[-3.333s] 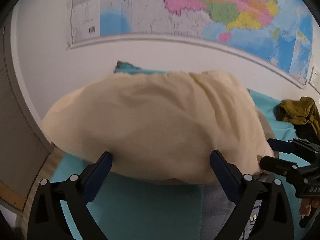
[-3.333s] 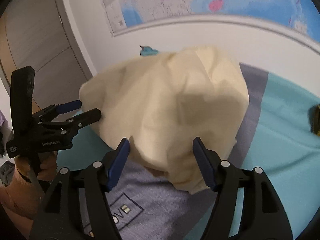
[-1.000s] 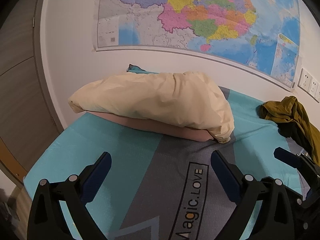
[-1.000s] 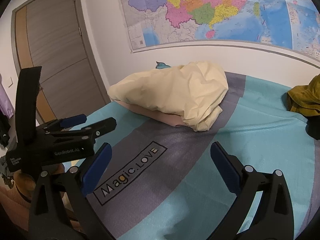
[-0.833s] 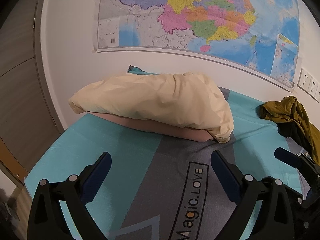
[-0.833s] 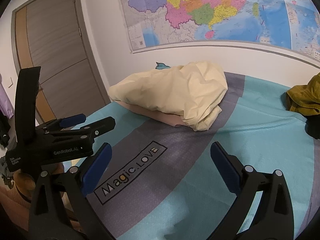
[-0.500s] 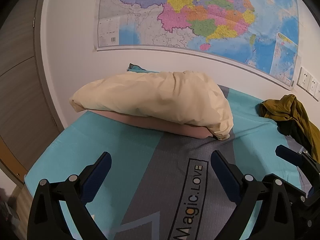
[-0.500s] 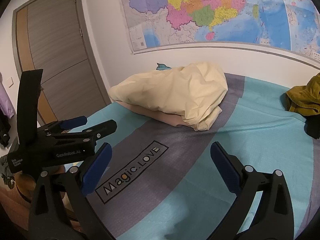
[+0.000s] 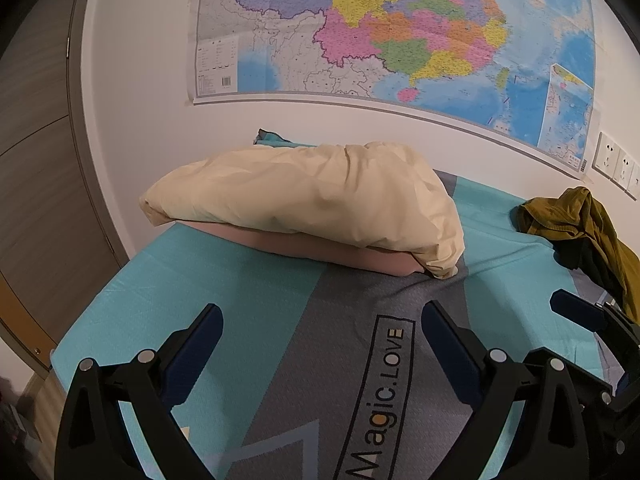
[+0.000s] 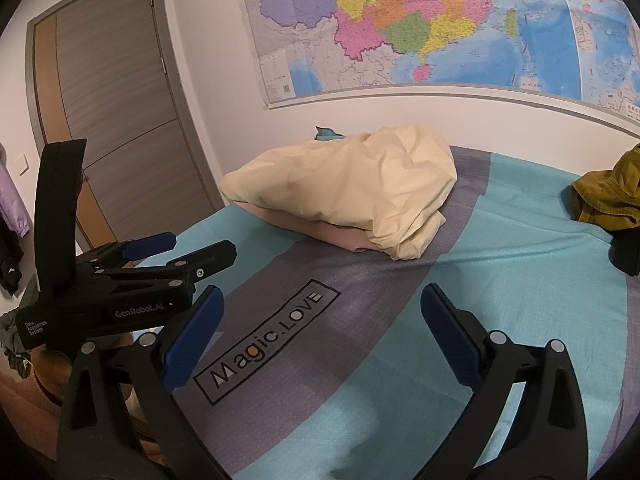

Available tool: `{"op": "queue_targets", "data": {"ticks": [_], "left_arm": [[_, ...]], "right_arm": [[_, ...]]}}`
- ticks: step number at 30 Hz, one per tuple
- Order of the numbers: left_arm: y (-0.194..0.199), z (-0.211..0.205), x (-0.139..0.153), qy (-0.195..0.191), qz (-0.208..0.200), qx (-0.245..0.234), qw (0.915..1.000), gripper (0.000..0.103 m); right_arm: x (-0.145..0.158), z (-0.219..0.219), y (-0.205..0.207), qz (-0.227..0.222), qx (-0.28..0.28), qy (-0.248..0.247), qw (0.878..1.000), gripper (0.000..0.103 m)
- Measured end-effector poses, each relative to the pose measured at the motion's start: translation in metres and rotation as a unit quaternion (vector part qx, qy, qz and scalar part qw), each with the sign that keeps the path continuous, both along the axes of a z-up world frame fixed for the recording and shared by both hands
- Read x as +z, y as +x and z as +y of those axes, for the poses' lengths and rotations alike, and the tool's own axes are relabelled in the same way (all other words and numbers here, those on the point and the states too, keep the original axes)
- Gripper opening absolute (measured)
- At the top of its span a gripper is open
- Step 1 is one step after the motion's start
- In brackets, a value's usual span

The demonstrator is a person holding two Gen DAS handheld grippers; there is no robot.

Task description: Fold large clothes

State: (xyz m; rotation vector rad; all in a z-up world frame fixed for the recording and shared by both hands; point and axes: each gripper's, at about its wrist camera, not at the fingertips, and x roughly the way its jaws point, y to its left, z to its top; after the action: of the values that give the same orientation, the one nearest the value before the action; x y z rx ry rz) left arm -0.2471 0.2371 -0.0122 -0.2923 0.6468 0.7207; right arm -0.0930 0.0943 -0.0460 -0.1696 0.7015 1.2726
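A folded cream garment (image 9: pixel 312 196) lies on a folded pink one (image 9: pixel 340 254) at the far side of the bed; both also show in the right wrist view, cream (image 10: pixel 352 180) over pink (image 10: pixel 320 234). A heap of olive and black clothes (image 9: pixel 588 228) lies at the right, also seen in the right wrist view (image 10: pixel 608 196). My left gripper (image 9: pixel 322 332) is open and empty above the sheet, well short of the stack; it shows from the side in the right wrist view (image 10: pixel 188 246). My right gripper (image 10: pixel 320 320) is open and empty.
The bed has a teal and grey sheet (image 9: pixel 248 292) printed "Magic.LOVE" (image 10: pixel 272 332). A wall map (image 9: pixel 400 32) hangs behind. A wooden door (image 10: pixel 116 120) stands at the left. Wall sockets (image 9: pixel 616 164) are at the right.
Both grippers have drawn back from the cream garment, which now rests on the pink one. Over the last second both views have barely shifted.
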Motion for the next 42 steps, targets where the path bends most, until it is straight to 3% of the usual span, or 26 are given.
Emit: {"op": "queue_targets", "data": {"ticks": [42], "left_arm": [[0.0005, -0.0019, -0.0034, -0.002, 0.001, -0.001, 1.0000, 0.096]], "right_arm": [[0.0013, 0.0027, -0.0061, 0.002, -0.001, -0.005, 1.000, 0.097]]}}
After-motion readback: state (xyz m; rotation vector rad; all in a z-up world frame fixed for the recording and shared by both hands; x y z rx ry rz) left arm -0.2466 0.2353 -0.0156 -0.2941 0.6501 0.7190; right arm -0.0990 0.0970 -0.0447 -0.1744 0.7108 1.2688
